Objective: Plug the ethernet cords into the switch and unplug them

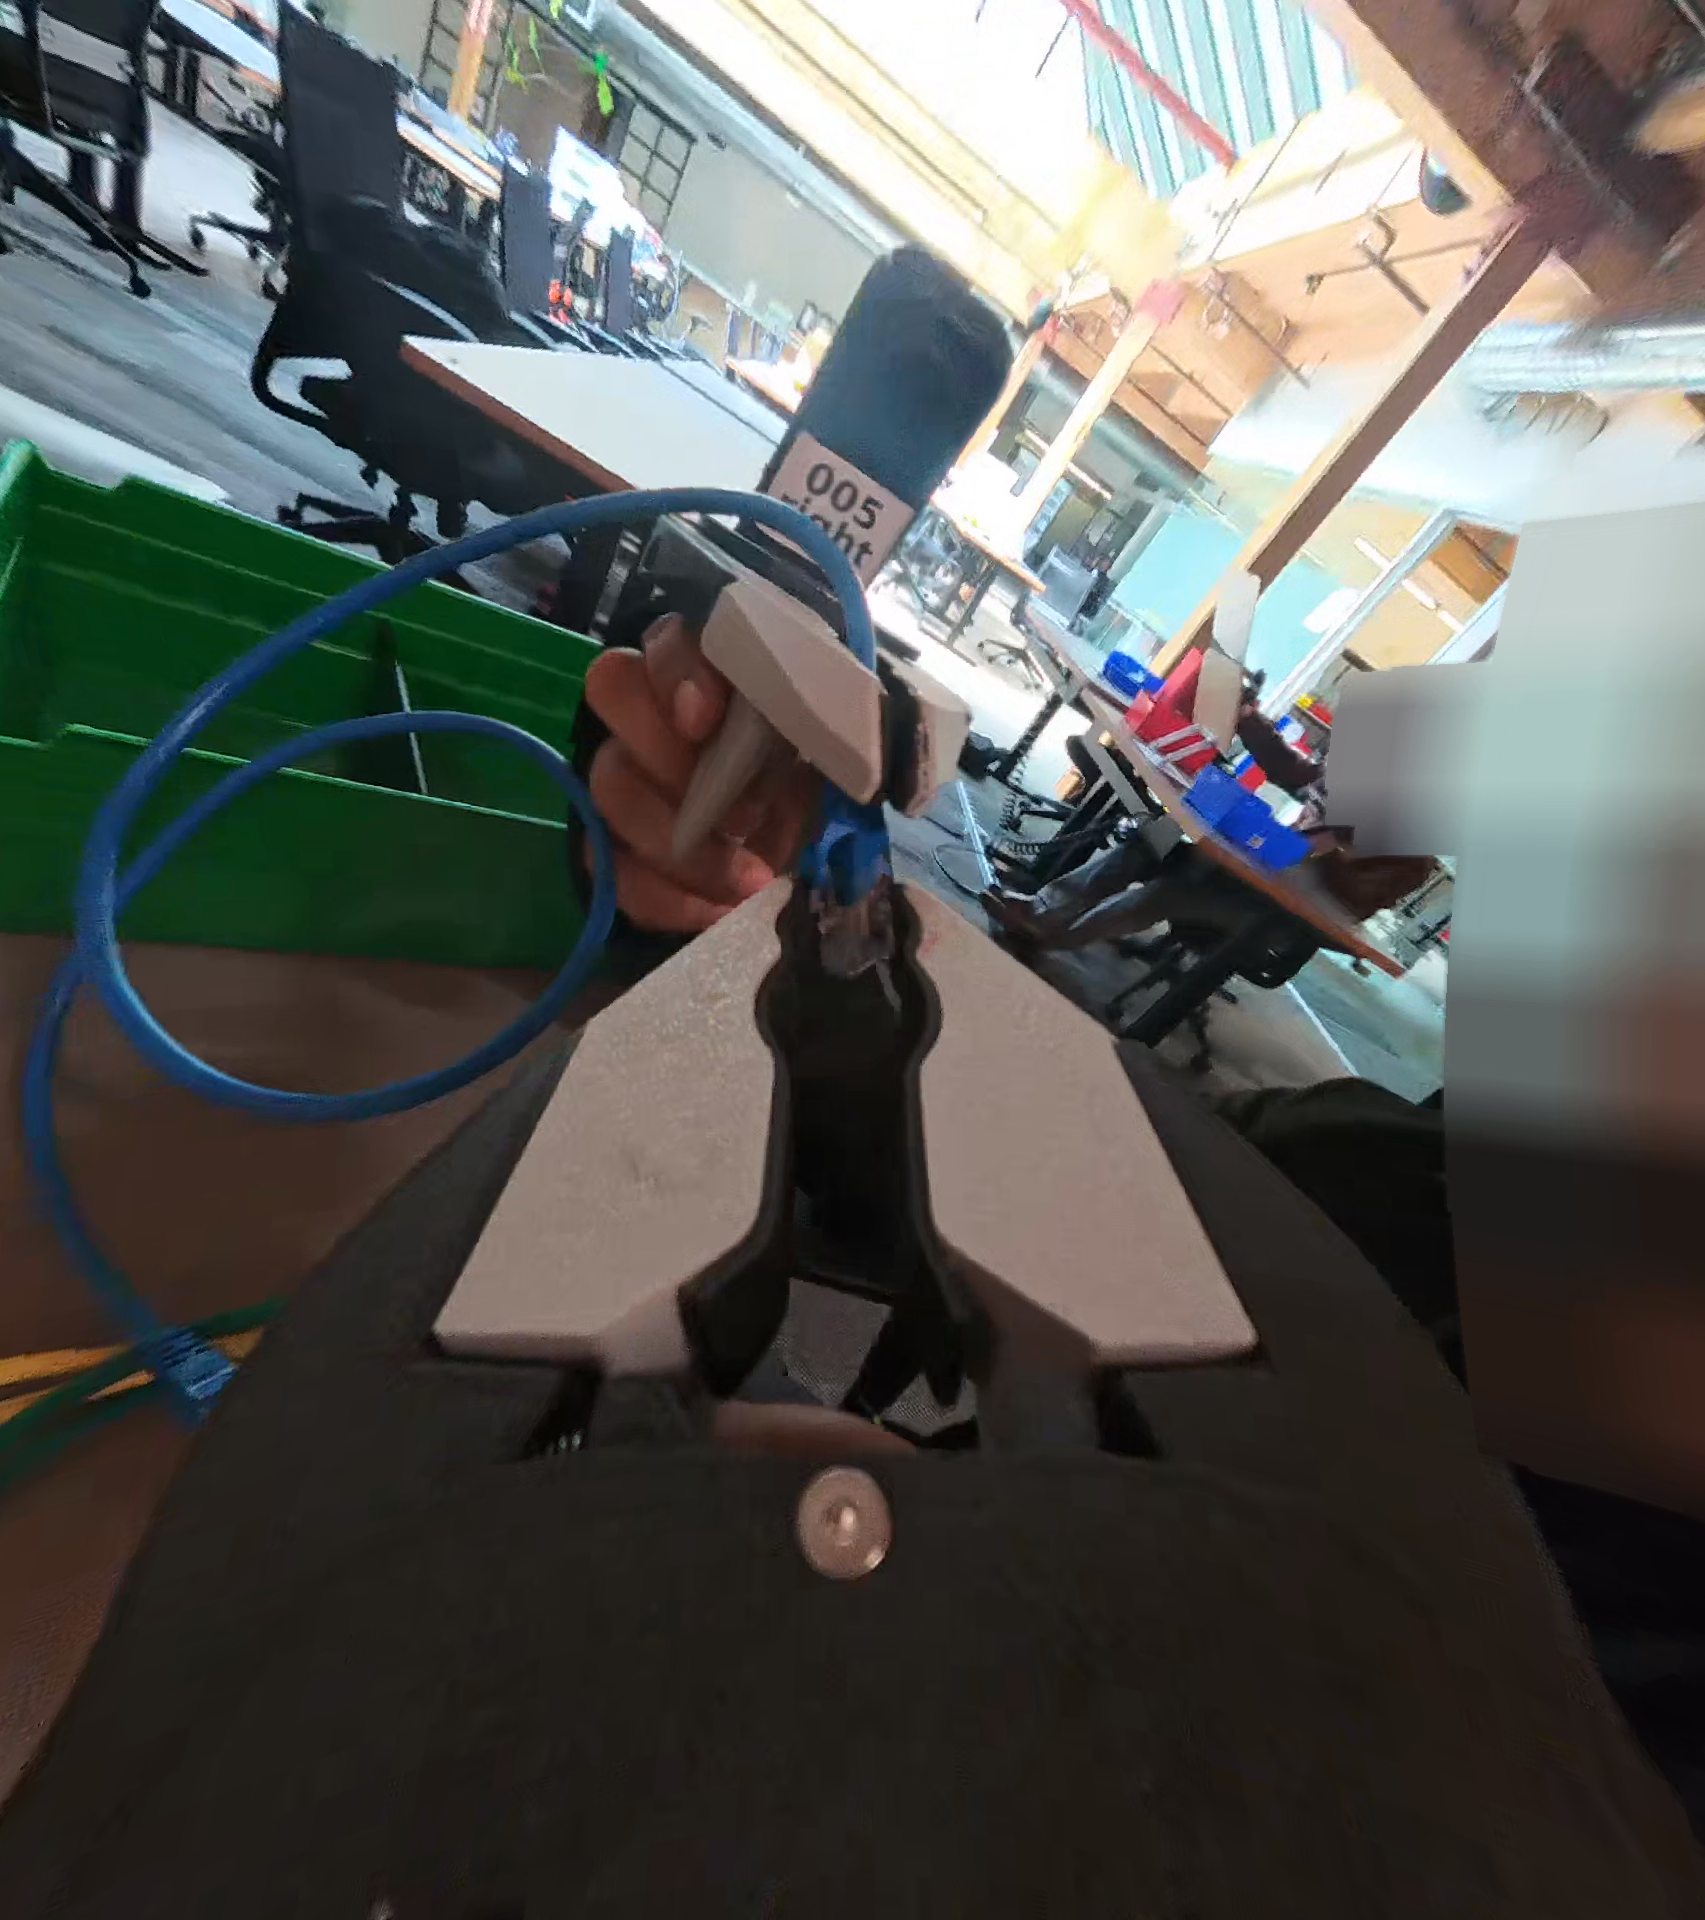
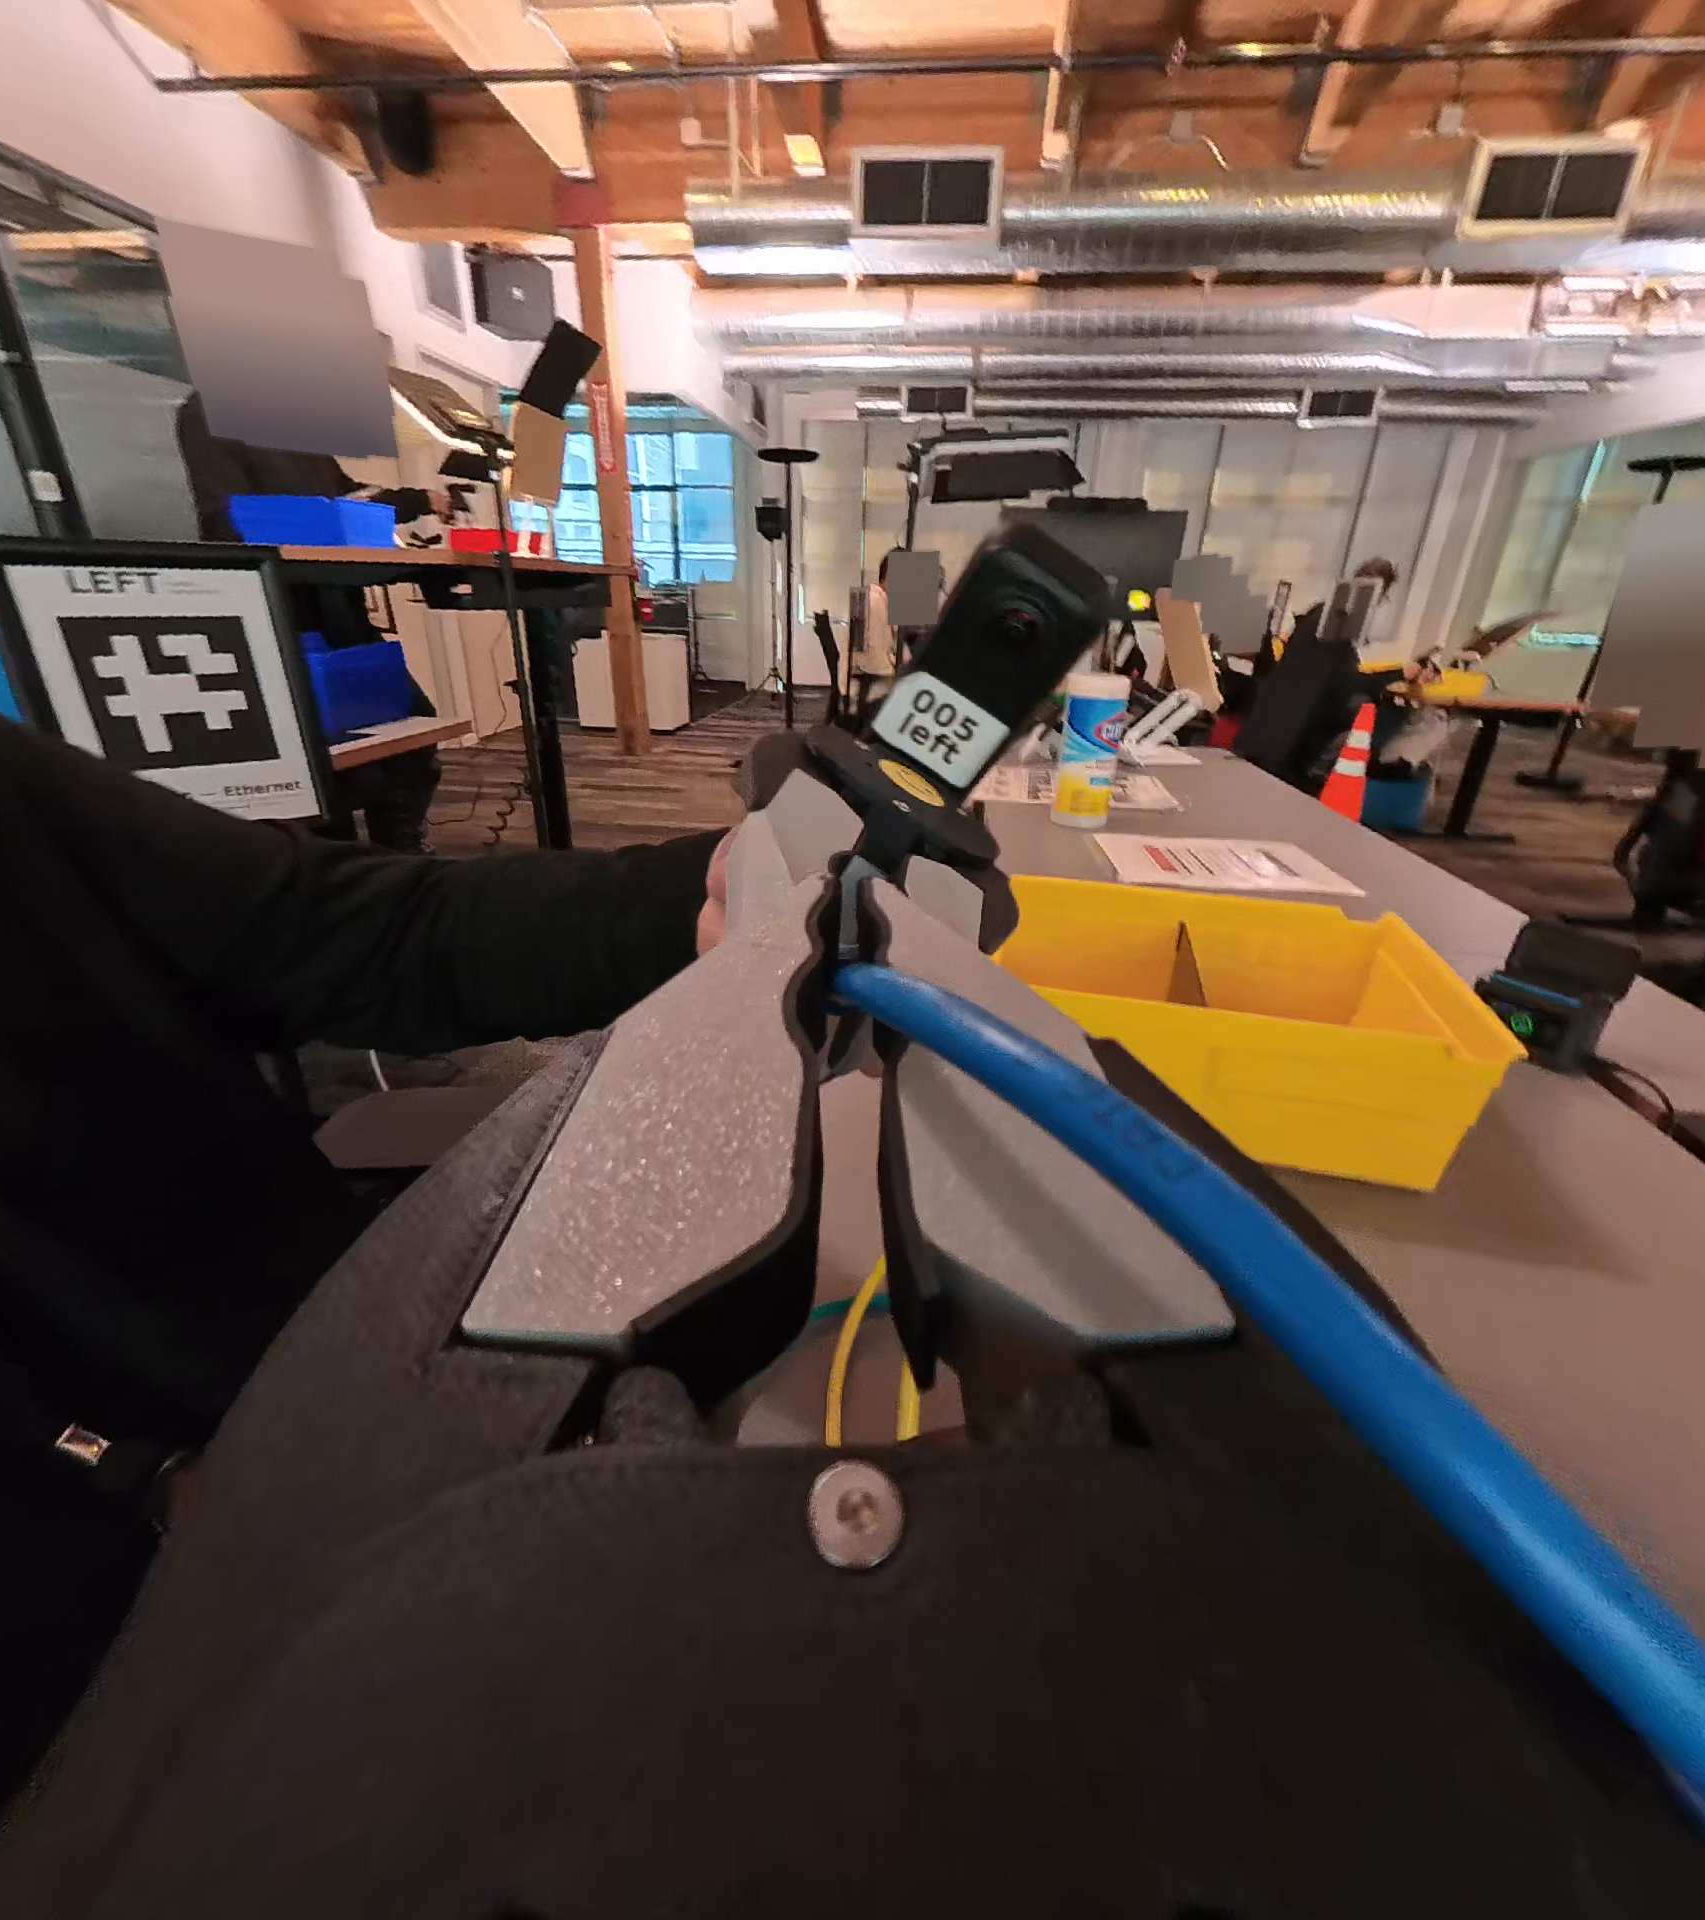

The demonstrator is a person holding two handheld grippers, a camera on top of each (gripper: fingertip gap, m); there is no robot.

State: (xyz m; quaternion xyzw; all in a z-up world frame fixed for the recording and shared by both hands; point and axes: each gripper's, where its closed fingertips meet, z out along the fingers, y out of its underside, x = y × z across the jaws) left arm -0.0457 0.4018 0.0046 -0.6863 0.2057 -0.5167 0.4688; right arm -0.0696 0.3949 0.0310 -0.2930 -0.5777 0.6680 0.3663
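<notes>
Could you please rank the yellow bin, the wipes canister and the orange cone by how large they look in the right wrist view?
1. yellow bin
2. wipes canister
3. orange cone
The last two look close; the cone is farther away and partly hidden, so true sizes stay unsure.

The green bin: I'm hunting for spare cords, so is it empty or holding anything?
Empty as far as visible: the green bin shows only its divider.

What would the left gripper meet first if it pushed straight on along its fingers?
The left gripper is shut on the blue cord's plug, so that is already at its tips. Straight beyond, it would probably meet the right gripper, which pinches the same plug end from the far side; depth is hard to judge.
</notes>
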